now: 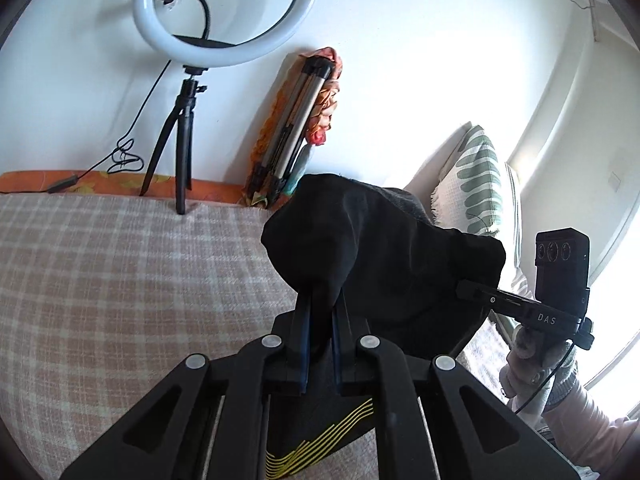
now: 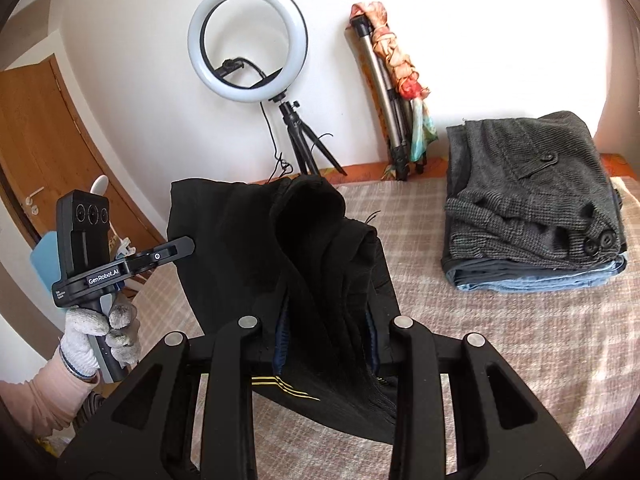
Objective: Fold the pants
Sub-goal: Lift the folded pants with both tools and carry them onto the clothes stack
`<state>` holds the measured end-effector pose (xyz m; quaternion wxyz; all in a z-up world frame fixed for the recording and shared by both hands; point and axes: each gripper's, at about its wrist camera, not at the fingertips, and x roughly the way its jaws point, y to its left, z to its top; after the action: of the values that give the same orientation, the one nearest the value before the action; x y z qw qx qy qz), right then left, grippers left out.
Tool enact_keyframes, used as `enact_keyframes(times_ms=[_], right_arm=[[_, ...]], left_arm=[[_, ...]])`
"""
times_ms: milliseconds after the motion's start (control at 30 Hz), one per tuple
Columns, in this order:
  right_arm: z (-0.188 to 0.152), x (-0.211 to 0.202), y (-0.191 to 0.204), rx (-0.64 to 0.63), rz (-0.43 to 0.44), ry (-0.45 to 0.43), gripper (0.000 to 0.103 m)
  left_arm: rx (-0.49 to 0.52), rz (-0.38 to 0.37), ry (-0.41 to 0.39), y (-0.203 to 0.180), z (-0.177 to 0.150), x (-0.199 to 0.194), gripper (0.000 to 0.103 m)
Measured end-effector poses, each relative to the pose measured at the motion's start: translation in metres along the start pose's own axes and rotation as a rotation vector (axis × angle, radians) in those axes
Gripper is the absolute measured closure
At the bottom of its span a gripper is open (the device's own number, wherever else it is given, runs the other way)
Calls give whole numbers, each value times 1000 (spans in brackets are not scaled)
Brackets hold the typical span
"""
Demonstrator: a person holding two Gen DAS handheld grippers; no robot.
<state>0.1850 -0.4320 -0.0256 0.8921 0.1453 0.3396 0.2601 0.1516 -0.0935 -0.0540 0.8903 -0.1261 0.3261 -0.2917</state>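
1. Black pants point(image 2: 304, 264) with thin yellow stripes hang bunched between both tongs, lifted above the checked bed point(image 1: 120, 280).
2. We see the left tongs point(image 1: 320, 312) pinched narrow on a fold of the pants; the fingertips are buried in cloth.
3. We see the right tongs point(image 2: 326, 312) clamped on a thicker gather of the same pants, their tips likewise hidden.
4. We read "GenRobot.AI" on the left tool's body in the right wrist view, and "DAS" on the right tool in the left wrist view.
5. We note a ring light point(image 2: 248, 42) on a tripod by the wall, and a pile of folded clothes point(image 2: 532, 204) on the bed, well apart from the pants.
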Motion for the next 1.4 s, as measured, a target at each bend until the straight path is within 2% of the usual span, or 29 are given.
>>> enact_keyframes(times_ms=[400, 667, 833, 967, 1167, 1400], right_arm=[[61, -80, -53, -9, -102, -152, 72], [113, -99, -107, -17, -160, -155, 72], [140, -76, -144, -8, -190, -123, 72], [154, -42, -177, 19, -197, -80, 72], [165, 8, -214, 30, -236, -11, 72], [171, 54, -244, 43, -297, 53, 72]], left_arm=[[141, -89, -59, -81, 69, 43, 97], [180, -133, -80, -124, 108, 96, 97], [164, -123, -67, -125, 126, 139, 97], [154, -86, -46, -116, 138, 177, 97], [118, -32, 5, -93, 152, 234, 97], [140, 47, 62, -80, 159, 281, 97]])
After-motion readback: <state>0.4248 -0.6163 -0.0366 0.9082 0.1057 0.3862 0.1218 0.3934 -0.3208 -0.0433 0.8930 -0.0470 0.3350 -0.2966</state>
